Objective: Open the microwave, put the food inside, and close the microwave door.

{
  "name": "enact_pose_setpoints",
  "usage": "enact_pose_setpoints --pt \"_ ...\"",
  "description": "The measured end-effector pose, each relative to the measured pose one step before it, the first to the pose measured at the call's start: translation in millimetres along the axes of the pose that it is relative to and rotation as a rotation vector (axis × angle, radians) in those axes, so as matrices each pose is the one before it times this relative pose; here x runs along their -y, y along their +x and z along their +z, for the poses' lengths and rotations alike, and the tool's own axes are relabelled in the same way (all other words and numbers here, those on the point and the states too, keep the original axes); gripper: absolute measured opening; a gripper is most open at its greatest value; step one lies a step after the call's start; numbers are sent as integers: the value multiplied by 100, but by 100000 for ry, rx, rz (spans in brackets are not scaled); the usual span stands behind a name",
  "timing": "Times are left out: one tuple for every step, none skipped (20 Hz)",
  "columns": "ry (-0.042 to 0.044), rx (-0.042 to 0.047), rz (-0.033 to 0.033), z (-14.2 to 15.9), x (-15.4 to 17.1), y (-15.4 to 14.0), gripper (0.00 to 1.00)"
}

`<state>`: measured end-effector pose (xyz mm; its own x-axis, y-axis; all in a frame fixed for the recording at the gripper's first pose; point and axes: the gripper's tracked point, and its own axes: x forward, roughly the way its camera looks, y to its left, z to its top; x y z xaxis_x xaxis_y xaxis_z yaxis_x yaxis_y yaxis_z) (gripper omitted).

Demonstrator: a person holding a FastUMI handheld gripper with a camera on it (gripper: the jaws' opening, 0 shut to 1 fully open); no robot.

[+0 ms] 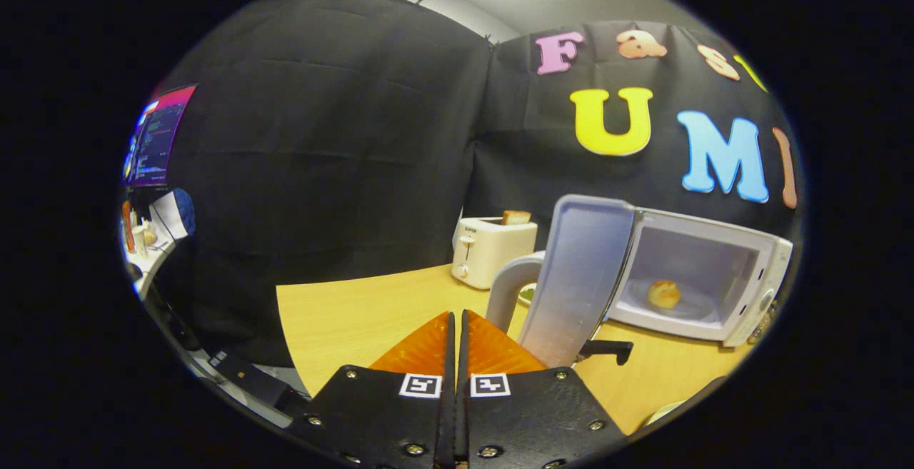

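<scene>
Gripper [457, 323] clenched, nothing betw. fingers, just left of open microwave door [582, 280]. Bun [664, 293] inside microwave [742, 240]. Toaster [493, 249] behind.

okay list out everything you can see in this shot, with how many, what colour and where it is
White microwave oven: one, on the table beyond the fingers, its grey-handled door swung open.
Golden bread roll: one, inside the microwave.
White toaster: one, beside the microwave, a slice of toast in its slot.
Light wooden table: one, under everything.
Lit monitor: one, on a side desk.
Gripper: one, fingers closed together, empty, near the door.
</scene>
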<state>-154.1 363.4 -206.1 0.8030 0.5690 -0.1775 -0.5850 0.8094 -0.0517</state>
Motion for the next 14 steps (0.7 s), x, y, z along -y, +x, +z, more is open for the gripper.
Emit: enact_pose_setpoints --pt "-337 -880 -414 -621 412 -950 1" --pt "1026 -1856 439 -647 424 -479 1" --pt "2621 -1248 809 -375 508 -671 1" --pt "2763 -1449 153 -86 544 -681 1" --pt "2388 -835 -868 -21 998 -937 1" --pt "38 -274 -1281 -10 938 -651 1" --pt "-603 488 -2077 27 1123 -799 1" --pt "-656 793 -2541 -109 1250 -712 1" --pt "-981 347 -3170 -271 1406 -548 1" --pt "-789 -93 -2631 -232 1202 -439 1" --pt "-659 -451 -2665 -293 1302 -295 1" --pt "39 -476 -2635 -427 1451 -53 1" --pt "292 -370 -2765 -118 1458 -32 1" --pt "355 -63 -2237 -59 1330 196 1"
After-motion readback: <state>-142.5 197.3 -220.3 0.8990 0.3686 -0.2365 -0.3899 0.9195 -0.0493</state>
